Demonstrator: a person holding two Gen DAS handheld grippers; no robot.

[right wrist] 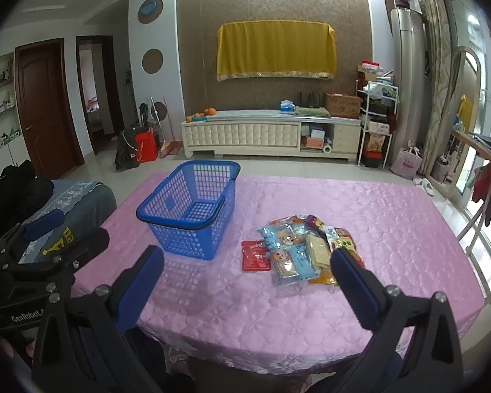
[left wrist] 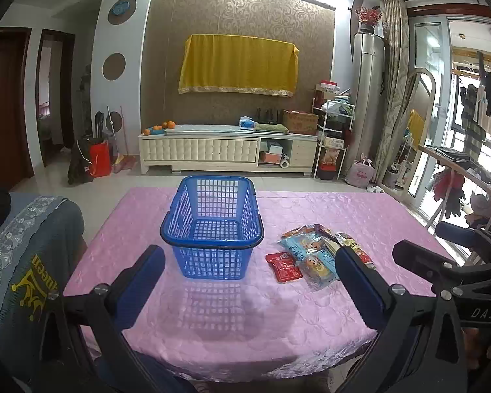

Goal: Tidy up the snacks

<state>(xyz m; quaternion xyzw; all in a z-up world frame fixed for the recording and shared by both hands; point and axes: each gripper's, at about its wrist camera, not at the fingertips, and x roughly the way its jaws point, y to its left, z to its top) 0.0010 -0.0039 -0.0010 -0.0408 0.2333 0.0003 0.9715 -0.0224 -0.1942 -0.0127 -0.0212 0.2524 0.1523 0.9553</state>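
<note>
An empty blue plastic basket [left wrist: 212,226] [right wrist: 190,209] stands on the pink tablecloth [left wrist: 232,321] [right wrist: 360,222]. To its right lies a heap of snack packets [left wrist: 317,252] [right wrist: 301,252], with a flat red packet [left wrist: 283,267] [right wrist: 254,256] at its left edge. My left gripper [left wrist: 250,260] hovers open over the near side of the table, just short of the basket, nothing between its fingers. My right gripper [right wrist: 247,262] is open too, near the table's front edge, its right finger [right wrist: 350,278] overlapping the heap's right side. In the left wrist view the right gripper shows at the far right.
A chair with a grey-blue cover [left wrist: 26,255] [right wrist: 72,203] stands at the table's left. A white TV cabinet [left wrist: 226,150] and a yellow cloth [left wrist: 239,64] are on the far wall. A clothes rack [left wrist: 468,177] lines the right side.
</note>
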